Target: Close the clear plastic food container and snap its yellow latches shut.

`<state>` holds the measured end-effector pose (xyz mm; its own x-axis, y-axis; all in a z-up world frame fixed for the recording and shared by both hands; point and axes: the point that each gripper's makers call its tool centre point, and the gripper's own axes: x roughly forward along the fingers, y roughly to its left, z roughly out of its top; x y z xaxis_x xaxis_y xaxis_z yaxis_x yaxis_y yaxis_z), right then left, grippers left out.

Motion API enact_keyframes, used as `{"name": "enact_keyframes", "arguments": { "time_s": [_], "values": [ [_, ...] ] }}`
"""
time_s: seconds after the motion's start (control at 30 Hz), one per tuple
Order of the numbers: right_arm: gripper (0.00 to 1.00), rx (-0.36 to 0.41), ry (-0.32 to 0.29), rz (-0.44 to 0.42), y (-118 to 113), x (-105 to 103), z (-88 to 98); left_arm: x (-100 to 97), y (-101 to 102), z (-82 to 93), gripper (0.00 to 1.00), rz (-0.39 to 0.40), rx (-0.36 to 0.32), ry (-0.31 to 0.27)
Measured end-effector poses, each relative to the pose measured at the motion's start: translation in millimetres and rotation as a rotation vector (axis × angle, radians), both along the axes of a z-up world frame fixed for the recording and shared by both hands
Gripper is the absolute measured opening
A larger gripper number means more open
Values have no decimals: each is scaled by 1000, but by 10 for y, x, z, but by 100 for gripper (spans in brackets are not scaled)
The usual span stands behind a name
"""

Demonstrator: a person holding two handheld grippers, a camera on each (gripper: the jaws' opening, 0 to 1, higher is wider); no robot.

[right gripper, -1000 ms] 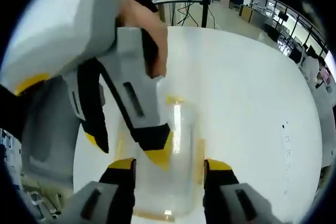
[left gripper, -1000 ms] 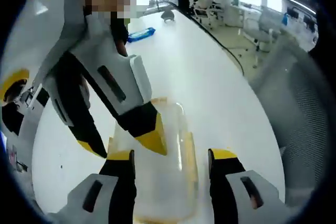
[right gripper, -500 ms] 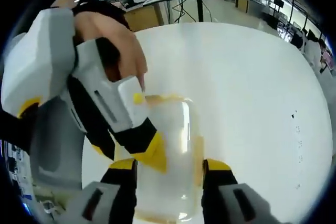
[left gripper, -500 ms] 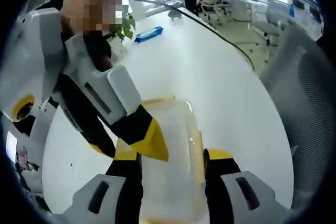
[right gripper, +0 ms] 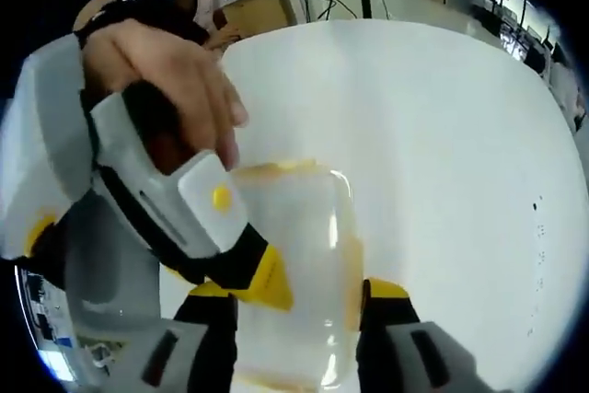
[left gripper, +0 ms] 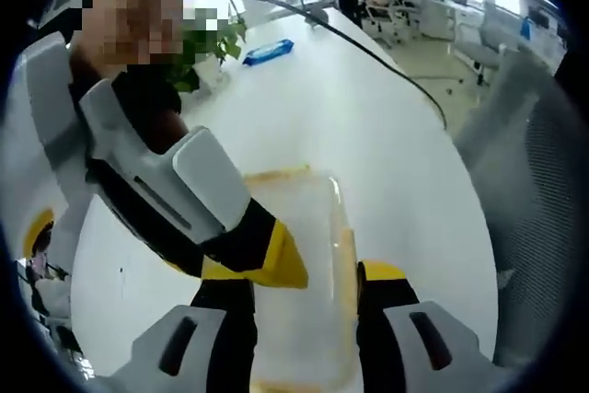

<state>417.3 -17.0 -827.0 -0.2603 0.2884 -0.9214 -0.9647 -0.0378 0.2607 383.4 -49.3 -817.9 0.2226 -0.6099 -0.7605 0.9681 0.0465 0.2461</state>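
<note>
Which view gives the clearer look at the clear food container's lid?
The right gripper view: the container lies lit, lid top plain between the jaws, far yellow edge visible. In the left gripper view the container is paler, and the other gripper covers its left side.

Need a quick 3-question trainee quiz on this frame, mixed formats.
1. True or false: the clear container rests on a white table.
2. In the left gripper view, the left gripper has its jaws: A) either side of the container, B) high above it, C) around the blue packet.
3. What colour are the latches along the container's side?

Key: 1 true; 2 A; 3 yellow.
</note>
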Motion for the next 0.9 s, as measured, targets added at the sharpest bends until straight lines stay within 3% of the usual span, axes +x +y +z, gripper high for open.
{"name": "enact_keyframes", "arguments": {
  "time_s": [0.33, 0.4, 0.43, 0.5, 0.53, 0.6, 0.63, 0.73, 0.8, 0.9],
  "values": [
    [51, -22, -5, -65, -12, -45, -10, -43, 15, -8, 37, -6, -7, -3],
    [52, -30, -1, -71, -22, -56, -13, -70, 10, -10, 38, -43, 1, 4],
    [52, -33, 1, -90, -4, -48, -19, -63, -5, 9, 38, -53, -46, 30],
    [52, -40, 8, -82, -4, -50, -25, -102, -19, 26, 40, -178, -76, 26],
    [53, -43, 15, -92, 6, -36, -26, -51, 32, 18, 40, -124, -64, 41],
    [54, -42, 23, -77, 3, -33, -27, -84, 34, 23, 41, -173, -34, 47],
    [54, -37, 24, -90, 24, -19, -32, -71, 32, 29, 41, -154, -39, 67],
    [55, -59, 49, -145, 2, -40, -35, -100, 63, 9, 43, -170, -15, 39],
    [56, -71, 72, -180, 3, -47, -50, -95, 108, -24, 47, -195, 27, -29],
    [57, -83, 88, -198, 4, -47, -65, -97, 117, -37, 50, -190, 38, -46]
  ]
}}
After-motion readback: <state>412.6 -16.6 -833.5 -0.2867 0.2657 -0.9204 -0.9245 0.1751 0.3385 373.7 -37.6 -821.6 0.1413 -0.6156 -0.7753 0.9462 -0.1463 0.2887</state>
